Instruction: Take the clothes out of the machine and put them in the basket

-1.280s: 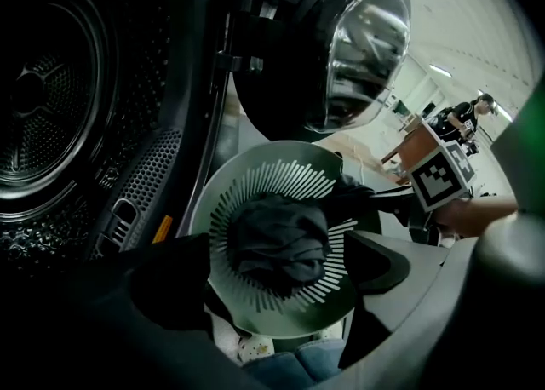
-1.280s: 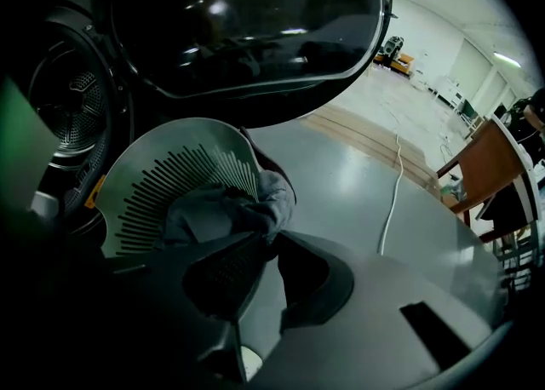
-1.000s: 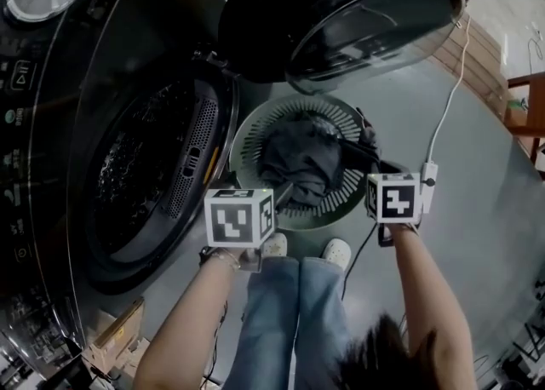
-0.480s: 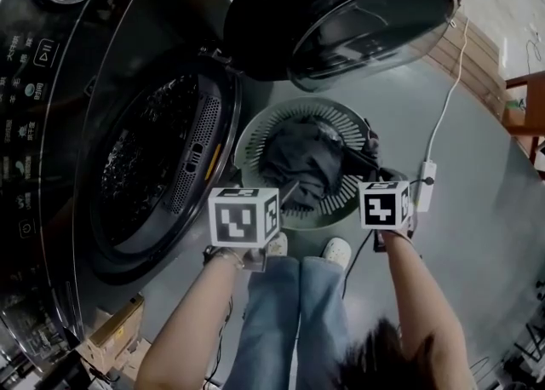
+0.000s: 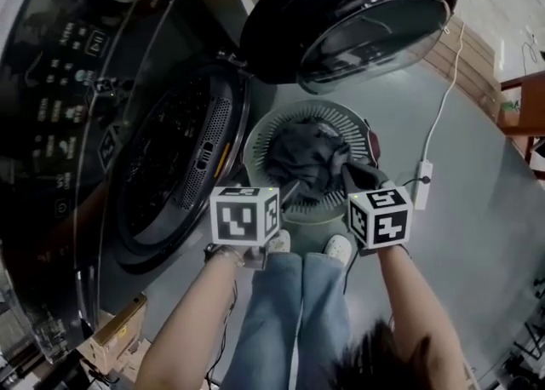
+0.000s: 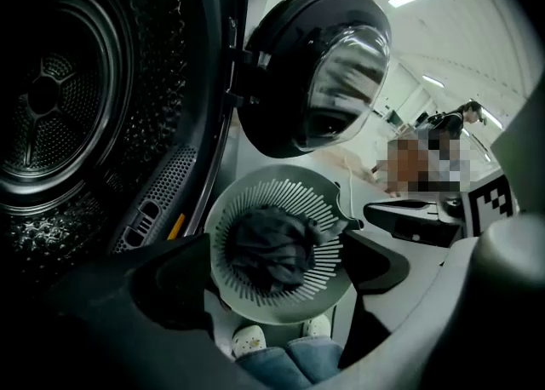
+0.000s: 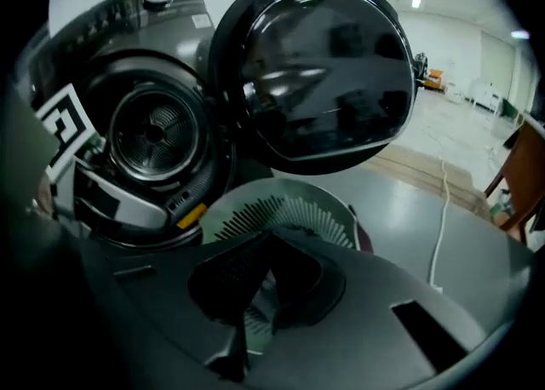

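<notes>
A dark bundle of clothes (image 5: 306, 158) lies in the round slatted basket (image 5: 281, 124), which stands on the grey floor (image 5: 477, 226) just below the machine's (image 5: 77, 99) open door (image 5: 358, 14). The left gripper (image 6: 277, 252) hangs over the near rim with its jaws spread wide and nothing between them. The right gripper (image 7: 268, 239), beside the basket's right edge, has just closed the last bit; its jaws are clenched tip to tip and hold nothing. The drum (image 6: 60, 107) looks dark and bare.
</notes>
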Motion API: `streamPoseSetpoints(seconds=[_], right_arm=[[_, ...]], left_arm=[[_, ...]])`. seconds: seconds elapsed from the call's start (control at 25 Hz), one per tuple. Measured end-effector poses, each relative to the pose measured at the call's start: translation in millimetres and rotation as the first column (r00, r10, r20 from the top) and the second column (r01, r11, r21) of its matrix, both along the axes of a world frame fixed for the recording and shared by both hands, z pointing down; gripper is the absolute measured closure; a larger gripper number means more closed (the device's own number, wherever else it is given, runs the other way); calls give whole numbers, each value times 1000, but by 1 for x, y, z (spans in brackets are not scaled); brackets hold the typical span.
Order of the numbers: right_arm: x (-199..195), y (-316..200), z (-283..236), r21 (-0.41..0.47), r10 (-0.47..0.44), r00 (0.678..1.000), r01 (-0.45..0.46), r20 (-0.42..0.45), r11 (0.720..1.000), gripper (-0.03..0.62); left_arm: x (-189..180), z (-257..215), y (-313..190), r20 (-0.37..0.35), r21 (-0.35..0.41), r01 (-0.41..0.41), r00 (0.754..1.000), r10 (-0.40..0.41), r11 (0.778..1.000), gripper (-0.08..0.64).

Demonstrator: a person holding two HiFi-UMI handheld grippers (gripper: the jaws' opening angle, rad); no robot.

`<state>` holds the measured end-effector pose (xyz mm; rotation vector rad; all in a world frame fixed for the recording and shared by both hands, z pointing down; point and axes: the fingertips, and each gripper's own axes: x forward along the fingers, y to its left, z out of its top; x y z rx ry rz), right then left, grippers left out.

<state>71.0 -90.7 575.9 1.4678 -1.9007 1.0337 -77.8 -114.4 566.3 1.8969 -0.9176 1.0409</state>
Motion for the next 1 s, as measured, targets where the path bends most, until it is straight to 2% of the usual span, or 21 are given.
streamPoseSetpoints(seconds=[0.08, 0.16, 0.4, 0.68, 0.76, 0.84, 0.92, 1.0], right_arm=[[-20, -2, -25, 7, -9, 993, 9, 114, 1000, 589], [-33, 2, -48, 5, -21, 986, 20, 167, 1000, 589], [-36, 27, -117, 5, -10, 992, 9, 126, 1000, 589], [-42, 46, -208, 31, 50, 993, -53, 103, 998, 589], [-44, 52, -231, 40, 56, 995, -60, 85, 997, 589], [-47, 62, -251, 46, 67, 995, -70, 68, 997, 589], [-51, 74, -270, 54, 82, 995, -85, 58, 995, 589], [-55, 81, -287, 73, 92, 994, -96, 54, 993, 589]], left_arm=[[-3, -14, -1, -9, 7, 2, 1000, -2, 1000, 74], [-6, -30, 0, -22, 11, 11, 1000, -10, 1000, 74], [-8, -91, 10, -79, 33, 31, 996, -28, 999, 74], [-13, -171, 30, -114, 59, -4, 993, 11, 998, 75], [-14, -192, 34, -105, 84, -25, 994, 34, 996, 80], [-19, -212, 38, -64, 142, -54, 996, 64, 988, 143], [-25, -233, 40, -27, 220, -84, 995, 92, 972, 259], [-28, -253, 40, -23, 274, -103, 993, 114, 956, 296]])
